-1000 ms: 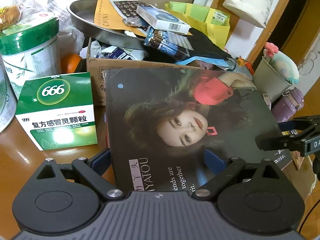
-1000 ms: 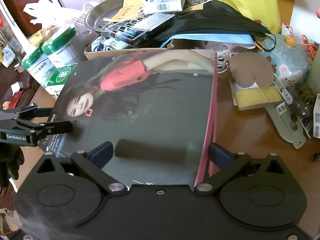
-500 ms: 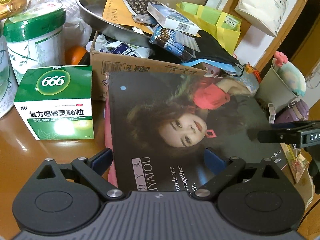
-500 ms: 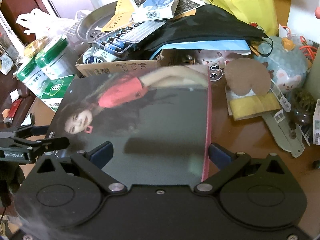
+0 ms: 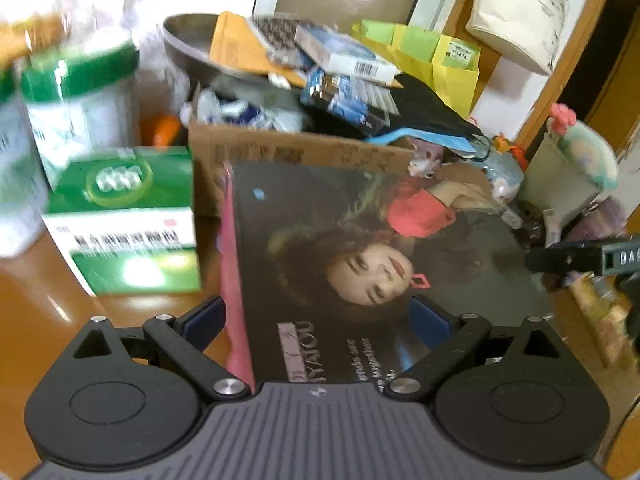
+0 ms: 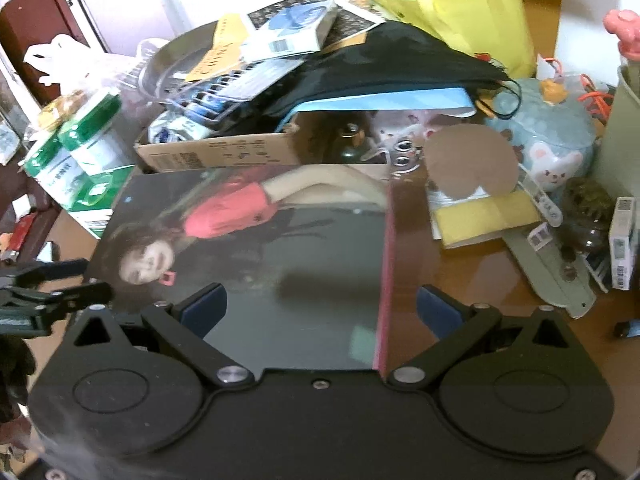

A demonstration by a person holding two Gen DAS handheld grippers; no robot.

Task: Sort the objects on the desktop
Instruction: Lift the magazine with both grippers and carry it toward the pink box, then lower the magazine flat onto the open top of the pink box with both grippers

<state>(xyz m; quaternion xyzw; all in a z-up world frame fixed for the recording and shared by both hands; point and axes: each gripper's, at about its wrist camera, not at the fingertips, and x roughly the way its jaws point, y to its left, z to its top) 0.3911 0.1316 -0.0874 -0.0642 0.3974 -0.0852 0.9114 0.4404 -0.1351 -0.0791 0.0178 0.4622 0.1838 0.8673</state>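
One dark magazine [image 5: 360,264] with a portrait cover and a pink spine lies flat on the brown bench [image 5: 36,320]. Its pink spine edge runs away from the left wrist camera toward a cardboard box [image 5: 296,156], and the far edge lies just beside that box. The cover lettering reads sideways.

The left tongs [image 5: 320,320] sit over the magazine's near end with the blue pads spread wide, one off the spine side and one over the cover; no grip shows. The right tongs [image 6: 322,306] hover over the opposite end, equally wide apart and holding nothing, with the pink spine between the pads.

Beside the spine stands one green and white medicine box [image 5: 128,220], and two green-lidded tubs [image 6: 76,144] stand behind it. In the right wrist view bare bench [image 6: 472,280] lies open along the spine edge, before a yellow sponge [image 6: 488,216] and a brown paper heart [image 6: 468,160]. The box carries a metal tray [image 5: 188,44], packets and a black mask [image 6: 392,64].
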